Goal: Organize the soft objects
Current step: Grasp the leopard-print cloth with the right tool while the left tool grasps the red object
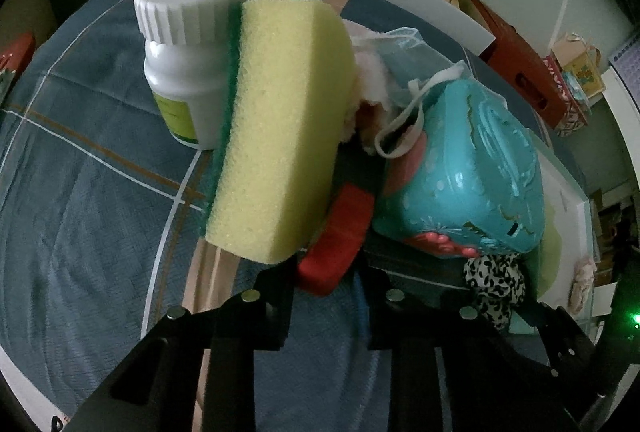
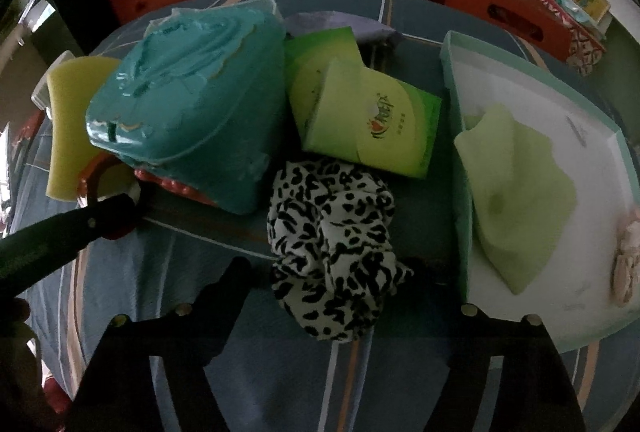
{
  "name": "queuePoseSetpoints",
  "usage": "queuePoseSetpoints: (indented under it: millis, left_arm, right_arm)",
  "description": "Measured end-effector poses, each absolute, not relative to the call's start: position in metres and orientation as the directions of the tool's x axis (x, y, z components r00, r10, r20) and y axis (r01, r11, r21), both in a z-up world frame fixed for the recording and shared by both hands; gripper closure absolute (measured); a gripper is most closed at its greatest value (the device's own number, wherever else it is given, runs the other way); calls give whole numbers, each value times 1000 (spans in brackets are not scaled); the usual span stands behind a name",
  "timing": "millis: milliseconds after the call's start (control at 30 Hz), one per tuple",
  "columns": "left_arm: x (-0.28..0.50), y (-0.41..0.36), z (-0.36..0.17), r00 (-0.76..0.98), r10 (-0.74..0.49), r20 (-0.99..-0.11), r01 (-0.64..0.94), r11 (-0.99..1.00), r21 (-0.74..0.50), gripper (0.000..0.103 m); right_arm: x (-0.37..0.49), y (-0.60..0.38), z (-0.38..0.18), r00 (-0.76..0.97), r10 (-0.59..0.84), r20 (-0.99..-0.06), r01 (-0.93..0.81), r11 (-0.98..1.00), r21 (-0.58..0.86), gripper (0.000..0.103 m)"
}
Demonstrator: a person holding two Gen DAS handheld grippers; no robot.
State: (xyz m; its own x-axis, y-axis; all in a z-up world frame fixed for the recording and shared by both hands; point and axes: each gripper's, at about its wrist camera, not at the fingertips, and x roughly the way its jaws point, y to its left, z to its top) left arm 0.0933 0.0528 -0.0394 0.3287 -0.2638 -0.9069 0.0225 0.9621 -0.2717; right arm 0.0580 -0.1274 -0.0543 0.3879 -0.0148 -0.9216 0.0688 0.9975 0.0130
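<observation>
1. Scrunchie (image 2: 332, 244), leopard-spotted black and white, lay on the striped blue bedcover (image 2: 280, 384) just in front of the teal packet (image 2: 188, 99), at its right front corner.
2. Over it hung the right gripper (image 2: 336, 272). Its jaws were spread wide, one dark finger on each side of the scrunchie. As far as I could see, neither pad was pressing the fabric.
3. On the packet's other side, a yellow sponge (image 1: 276, 119) with a green scouring face stood on end. It leaned against a white screw-cap bottle (image 1: 188, 43), which stood further from the packet.
4. The left gripper (image 1: 328, 284) pointed down between the sponge and the packet, with its jaws drawn narrow. A red object (image 1: 336, 244) filled the gap between the fingertips. I could not tell what kind of thing it was, nor whether the pads really clamped it.
5. Behind the packet, from the left gripper's side, a pale blue face mask (image 1: 404, 47) lay crumpled with its white ear loop trailing onto the packet. Something pink and fluffy (image 1: 372, 71) lay beside the mask.
6. Just right of the packet a green tissue box (image 2: 368, 111) rested tilted, touching the packet's edge.
7. Further right, beyond the box, sat a white tray with a mint-green rim (image 2: 456, 79). It held a light green cloth (image 2: 516, 183) and, at its far edge, a small pink item (image 2: 626, 256) too blurred to make out.
</observation>
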Motion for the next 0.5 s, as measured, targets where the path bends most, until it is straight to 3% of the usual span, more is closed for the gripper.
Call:
queuePoseSetpoints:
  millis: [167,367,500]
  left_arm:
    - [94,53,-42,319,-266,-910,20,961,-275,77]
    - [97,50,-41,324,-271,-906,24,960,-278,77]
    - [95,51,-40,329,-280,-902,37,958,-284,85]
  right_arm:
    - [62,-124,-60,396,-21,-918,63,998,4,25]
    - [65,-130,-58,408,-22,-913,90,996,17,42]
    - [66,-132,-53,414,-19,-910,92,996,20,51]
